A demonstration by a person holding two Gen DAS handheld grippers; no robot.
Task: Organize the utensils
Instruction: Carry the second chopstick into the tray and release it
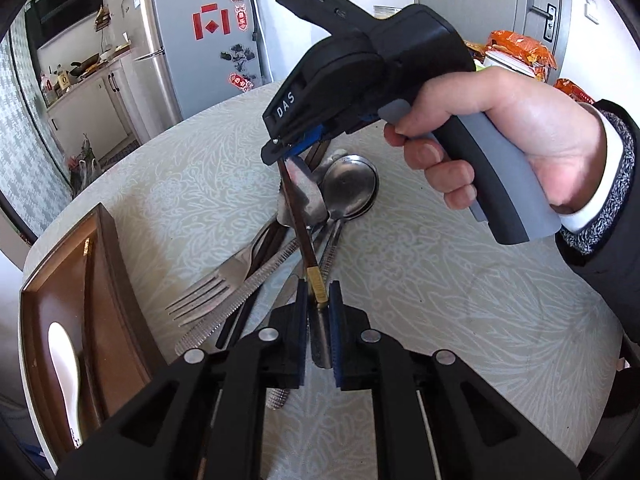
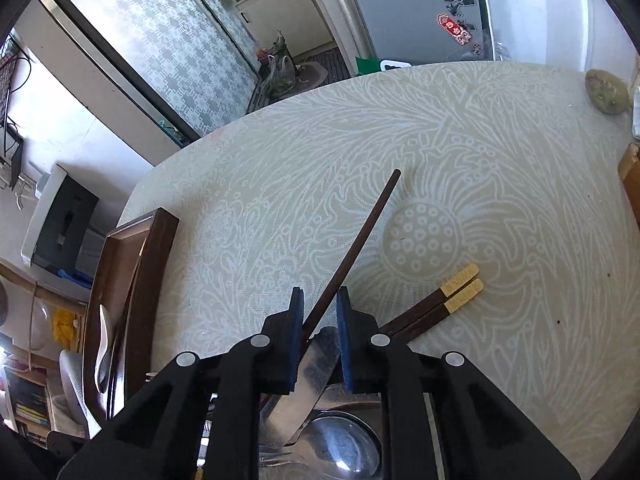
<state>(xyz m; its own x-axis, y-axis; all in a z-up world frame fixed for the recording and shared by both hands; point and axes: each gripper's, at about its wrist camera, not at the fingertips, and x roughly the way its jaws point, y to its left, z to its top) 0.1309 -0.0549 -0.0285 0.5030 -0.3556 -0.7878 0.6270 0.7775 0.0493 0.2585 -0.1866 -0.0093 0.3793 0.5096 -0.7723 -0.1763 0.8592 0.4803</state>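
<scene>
A dark wooden chopstick (image 1: 299,226) with a gold end runs between my two grippers above a heap of cutlery. My right gripper (image 1: 286,152) is shut on its thin end, which also sticks out past that gripper's fingers in the right wrist view (image 2: 352,256). My left gripper (image 1: 319,292) has its blue pads close around the gold end; whether they pinch it is unclear. The heap holds a fork (image 1: 208,296), steel spoons (image 1: 350,186) and a table knife (image 1: 256,292). A brown wooden tray (image 1: 116,280) at the left holds a white ceramic spoon (image 1: 66,368).
Two more gold-ended chopsticks (image 2: 448,300) lie on the patterned tablecloth (image 2: 440,140). A greenish round object (image 2: 606,92) sits near the table's far right edge. A fridge (image 1: 200,40) and snack packets (image 1: 520,52) stand beyond the table.
</scene>
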